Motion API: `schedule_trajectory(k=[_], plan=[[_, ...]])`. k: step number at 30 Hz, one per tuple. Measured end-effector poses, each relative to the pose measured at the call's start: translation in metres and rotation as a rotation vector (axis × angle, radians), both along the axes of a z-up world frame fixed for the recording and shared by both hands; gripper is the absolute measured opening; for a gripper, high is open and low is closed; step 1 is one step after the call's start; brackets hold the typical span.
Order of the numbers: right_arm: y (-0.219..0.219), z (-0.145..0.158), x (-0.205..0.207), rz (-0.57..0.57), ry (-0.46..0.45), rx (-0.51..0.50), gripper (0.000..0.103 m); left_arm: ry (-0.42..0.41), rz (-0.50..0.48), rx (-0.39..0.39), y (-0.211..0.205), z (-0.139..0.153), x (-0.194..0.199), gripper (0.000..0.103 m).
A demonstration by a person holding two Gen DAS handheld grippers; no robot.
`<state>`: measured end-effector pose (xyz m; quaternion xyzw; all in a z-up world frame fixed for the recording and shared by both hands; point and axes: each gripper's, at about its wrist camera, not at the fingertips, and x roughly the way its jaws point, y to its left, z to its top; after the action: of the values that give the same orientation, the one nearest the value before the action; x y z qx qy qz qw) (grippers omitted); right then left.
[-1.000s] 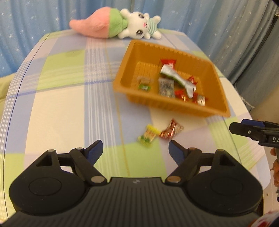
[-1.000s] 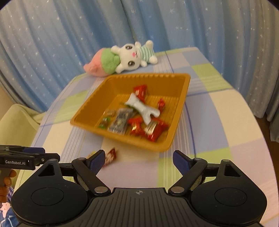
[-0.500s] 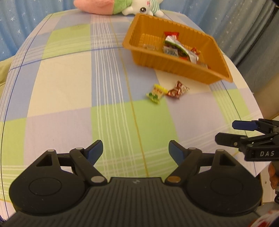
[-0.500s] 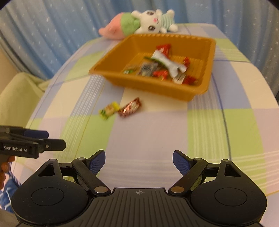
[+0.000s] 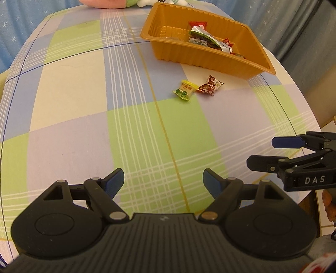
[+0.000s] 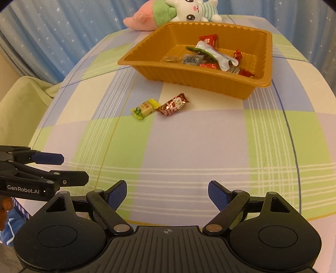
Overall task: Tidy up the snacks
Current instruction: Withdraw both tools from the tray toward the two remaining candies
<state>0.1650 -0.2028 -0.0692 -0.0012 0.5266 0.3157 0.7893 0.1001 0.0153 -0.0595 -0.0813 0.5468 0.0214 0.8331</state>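
Observation:
An orange plastic tray [image 5: 250,69] [image 6: 151,72] holding several wrapped snacks stands at the far side of the checked tablecloth. Two loose snacks lie in front of it: a yellow-green candy [image 5: 184,90] [image 6: 145,108] and, just to its right, a red-brown wrapped one [image 5: 209,86] [image 6: 172,104]. My left gripper [image 5: 162,181] hangs open over the near part of the table, well short of the candies, nothing between its fingers. My right gripper [image 6: 167,194] is likewise open and empty, and it shows at the right edge of the left wrist view [image 5: 271,152].
A pink and green plush toy with a white bunny [image 6: 178,14] lies behind the tray. Blue starred curtains [image 6: 52,31] hang behind the table. A pale green cushion [image 6: 19,109] sits past the table's left edge. The table's right edge drops to the floor [image 5: 327,126].
Both grippers have pulled back toward the near edge and tipped downward, so tray and candies sit farther off. Their jaws stay equally wide and the candies have not moved.

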Motion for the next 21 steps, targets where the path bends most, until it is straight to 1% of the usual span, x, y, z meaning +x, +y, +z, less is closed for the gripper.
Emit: schedule_trajectory(k=[7,21], plan=[[0.010,-0.004,-0.005,-0.013,0.012,-0.008,0.084,0.010,-0.023,0.000,0.006,-0.003,0.000,0.081],[0.017,-0.007,0.002,-0.072,0.012,-0.018,0.084,0.021,-0.017,-0.015,0.022,-0.009,0.017,0.080]])
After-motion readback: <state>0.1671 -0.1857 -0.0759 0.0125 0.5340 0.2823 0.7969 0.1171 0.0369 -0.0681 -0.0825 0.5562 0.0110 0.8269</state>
